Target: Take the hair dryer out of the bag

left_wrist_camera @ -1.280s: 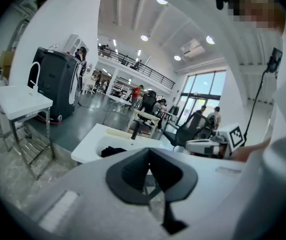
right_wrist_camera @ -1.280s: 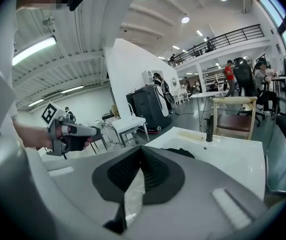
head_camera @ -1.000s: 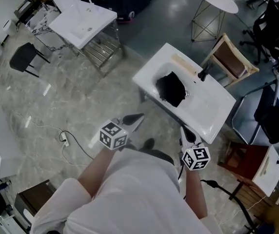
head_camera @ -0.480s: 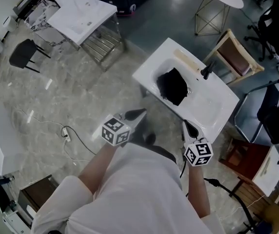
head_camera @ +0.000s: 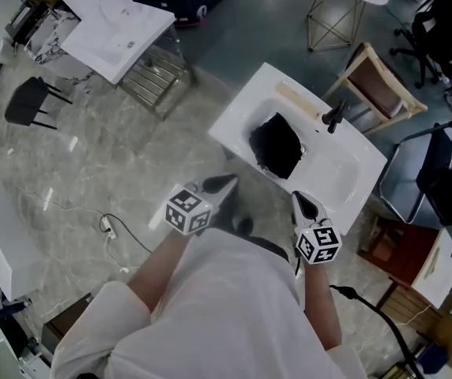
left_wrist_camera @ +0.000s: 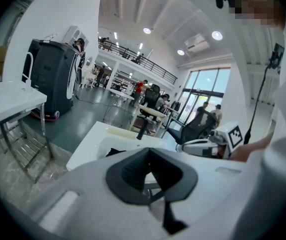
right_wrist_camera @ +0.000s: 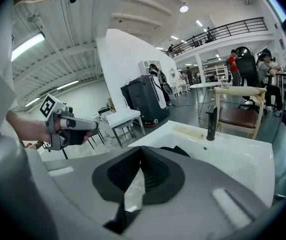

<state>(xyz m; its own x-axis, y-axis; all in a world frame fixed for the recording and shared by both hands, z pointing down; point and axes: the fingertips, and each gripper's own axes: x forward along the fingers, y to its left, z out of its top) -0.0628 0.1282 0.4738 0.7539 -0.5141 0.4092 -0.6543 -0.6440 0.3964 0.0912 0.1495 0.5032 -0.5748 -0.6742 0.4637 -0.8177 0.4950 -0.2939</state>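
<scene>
The hair dryer is unseen, presumably bagged. In the white sink (head_camera: 344, 181), toward the basin's left end, lies the black bag (head_camera: 277, 143). It is ahead between the left tongs (head_camera: 223, 184) and right tongs (head_camera: 304, 204), both pressed together, empty, neither clearly nearer.

Faucet (head_camera: 335, 116) just behind the bag (head_camera: 276, 144)
</scene>
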